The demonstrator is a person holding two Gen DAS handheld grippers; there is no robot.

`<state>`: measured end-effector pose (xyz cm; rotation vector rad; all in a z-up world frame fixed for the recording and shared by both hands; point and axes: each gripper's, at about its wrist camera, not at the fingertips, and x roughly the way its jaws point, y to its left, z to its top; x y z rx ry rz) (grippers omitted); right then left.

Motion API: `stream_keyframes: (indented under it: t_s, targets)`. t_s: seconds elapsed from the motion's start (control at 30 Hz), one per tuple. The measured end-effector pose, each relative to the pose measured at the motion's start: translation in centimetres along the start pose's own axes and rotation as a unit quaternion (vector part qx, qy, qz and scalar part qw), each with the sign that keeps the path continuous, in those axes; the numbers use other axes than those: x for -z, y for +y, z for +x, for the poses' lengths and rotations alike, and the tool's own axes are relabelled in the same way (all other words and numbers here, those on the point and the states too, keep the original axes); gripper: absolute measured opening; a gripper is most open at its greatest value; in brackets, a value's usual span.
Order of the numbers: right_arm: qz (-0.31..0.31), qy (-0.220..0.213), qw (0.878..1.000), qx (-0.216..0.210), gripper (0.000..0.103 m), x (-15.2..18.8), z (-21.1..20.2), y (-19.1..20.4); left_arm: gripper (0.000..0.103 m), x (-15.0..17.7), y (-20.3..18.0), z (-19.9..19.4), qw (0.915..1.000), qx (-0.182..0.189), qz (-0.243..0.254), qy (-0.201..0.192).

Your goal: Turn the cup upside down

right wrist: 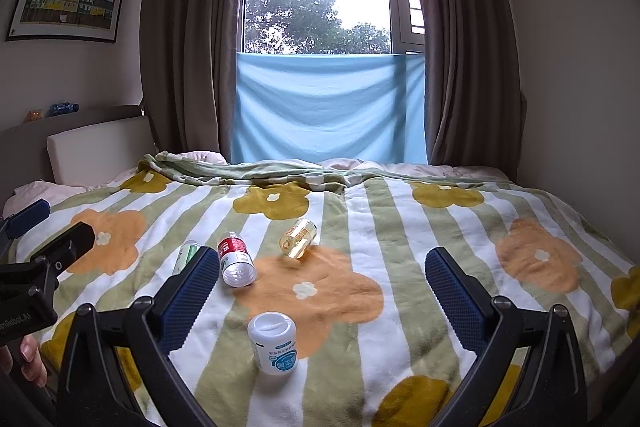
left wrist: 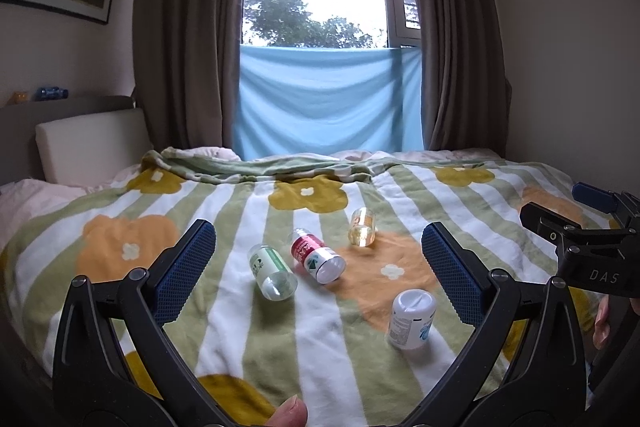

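Status: both of my grippers hover above the bed, neither touching anything. My left gripper (left wrist: 318,267) has its jaws spread wide and empty; my right gripper (right wrist: 322,289) is likewise spread wide and holds nothing.

Four small cup-like containers rest on the flowered blanket (right wrist: 400,227). The white cup (right wrist: 273,342) stands nearest me, closed end up, between the jaws of my right gripper in that view; I judge it already inverted, though its mouth is hidden against the fabric. The red-labelled cup (left wrist: 317,255) and the green-labelled cup (left wrist: 273,272) lie on their sides, just beside each other. The amber cup (left wrist: 362,227) sits farther back, tilted, apart from the rest.

Assessment: one cup appears done at most. The three lying or leaning remain to be picked up, turned and set mouth down. No grasp is begun.
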<state>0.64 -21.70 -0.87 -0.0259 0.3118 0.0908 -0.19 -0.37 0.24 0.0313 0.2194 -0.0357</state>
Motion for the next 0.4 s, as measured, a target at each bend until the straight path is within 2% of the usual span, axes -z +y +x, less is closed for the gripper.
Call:
stream_keyframes:
  t_s: [0.4]
  targets:
    - [0.0, 0.0, 1.0, -0.001, 0.103, 0.02, -0.01, -0.05, 0.103, 0.11, 0.77, 0.13, 0.9999, 0.004, -0.013, 0.001]
